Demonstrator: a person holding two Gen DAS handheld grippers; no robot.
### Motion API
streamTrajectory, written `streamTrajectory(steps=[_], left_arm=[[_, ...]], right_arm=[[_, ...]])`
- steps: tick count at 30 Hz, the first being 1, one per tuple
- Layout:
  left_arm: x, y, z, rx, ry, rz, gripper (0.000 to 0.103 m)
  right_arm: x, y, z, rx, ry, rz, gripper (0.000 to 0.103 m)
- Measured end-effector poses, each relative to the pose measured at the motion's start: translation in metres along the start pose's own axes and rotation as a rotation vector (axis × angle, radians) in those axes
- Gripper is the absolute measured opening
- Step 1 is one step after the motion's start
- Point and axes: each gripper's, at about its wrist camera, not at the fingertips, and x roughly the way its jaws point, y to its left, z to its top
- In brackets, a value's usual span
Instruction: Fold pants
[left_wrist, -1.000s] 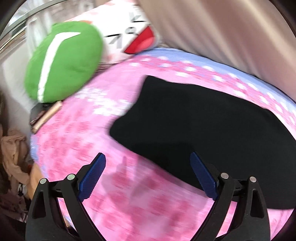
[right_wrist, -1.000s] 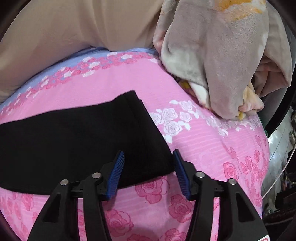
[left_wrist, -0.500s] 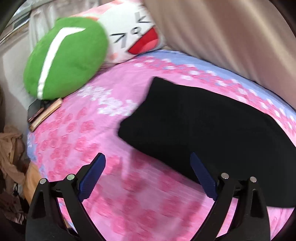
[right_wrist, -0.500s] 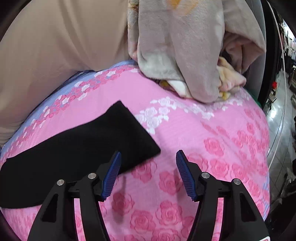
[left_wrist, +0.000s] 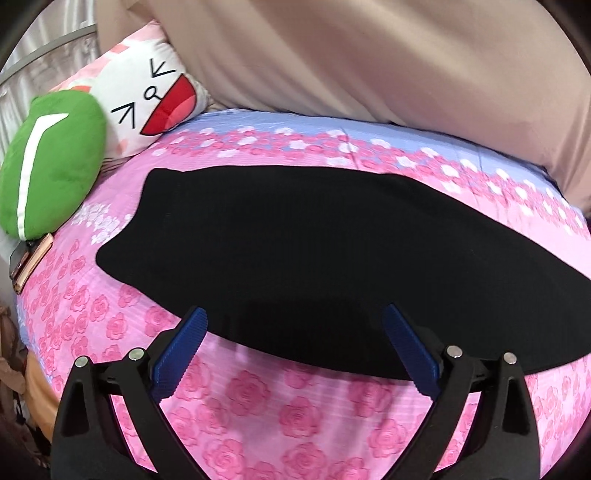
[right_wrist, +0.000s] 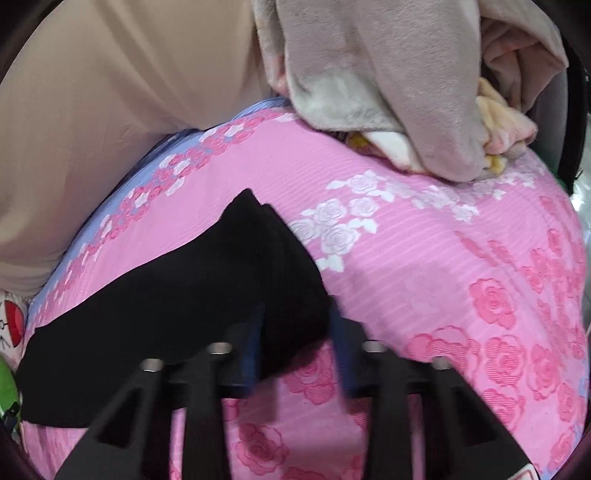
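Left gripper (left_wrist: 291, 332) spread wide, empty, above the near edge of the black pants (left_wrist: 314, 254). Right gripper (right_wrist: 295, 332) just closing, clamped on the pants' corner.

Pants (left_wrist: 314, 251): plain black. Bedsheet (left_wrist: 280, 413): pink, rose print in darker pink, white roses in patches, lilac band along far edge. Cushion (left_wrist: 51, 166): green, white stripe. Pillow (left_wrist: 155, 96): white, black line face, red mouth. Blanket (right_wrist: 388, 74): grey-beige. Gripper pads (left_wrist: 181, 347): blue, on black arms.

Matt black knit pants (left_wrist: 303, 251) lie on a ribbed pink rose-print cotton sheet (left_wrist: 280, 417).
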Motion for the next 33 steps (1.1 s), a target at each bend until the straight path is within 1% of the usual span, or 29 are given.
streamTrajectory(steps=[4,5,7,10,13,14,15,17,19,20,23,26,28,31,33], left_arm=[[0.003,0.000,0.001,-0.007,0.011,0.006,0.095],[0.004,0.002,0.002,-0.014,0.012,0.005,0.095],[0.005,0.010,0.003,-0.026,0.012,-0.003,0.095],[0.005,0.022,0.002,-0.042,0.005,-0.016,0.095],[0.008,0.035,0.000,-0.054,0.006,-0.031,0.095],[0.008,0.040,-0.001,-0.058,0.006,-0.036,0.095],[0.008,0.044,-0.002,-0.061,0.006,-0.039,0.095],[0.007,0.056,-0.004,-0.065,0.002,-0.048,0.095],[0.006,0.067,-0.006,-0.066,-0.002,-0.054,0.095],[0.005,0.073,-0.007,-0.066,-0.004,-0.055,0.095],[0.006,0.093,-0.011,-0.078,-0.001,-0.045,0.095],[0.009,0.114,-0.015,-0.105,0.008,-0.032,0.095],[0.010,0.132,-0.017,-0.133,0.011,-0.019,0.095],[0.009,0.153,-0.019,-0.172,0.010,-0.007,0.095],[0.008,0.162,-0.020,-0.189,0.006,-0.001,0.095]], right_arm=[[-0.015,0.010,0.004,0.023,-0.053,0.060,0.019],[-0.024,0.017,0.007,0.031,-0.069,0.103,0.019],[-0.038,0.034,0.012,0.024,-0.090,0.162,0.019],[-0.060,0.081,0.016,-0.046,-0.109,0.235,0.019],[-0.075,0.145,0.013,-0.151,-0.116,0.303,0.019],[-0.078,0.175,0.009,-0.195,-0.115,0.331,0.019],[-0.079,0.191,0.006,-0.215,-0.111,0.351,0.019],[-0.077,0.237,-0.005,-0.280,-0.088,0.397,0.019],[-0.071,0.276,-0.017,-0.336,-0.064,0.425,0.019],[-0.066,0.301,-0.027,-0.379,-0.045,0.443,0.020],[-0.052,0.358,-0.059,-0.481,0.009,0.484,0.020],[-0.032,0.403,-0.094,-0.555,0.072,0.503,0.020],[-0.015,0.423,-0.114,-0.591,0.119,0.508,0.020],[0.012,0.447,-0.144,-0.637,0.185,0.487,0.021],[0.028,0.457,-0.163,-0.665,0.228,0.464,0.025]])
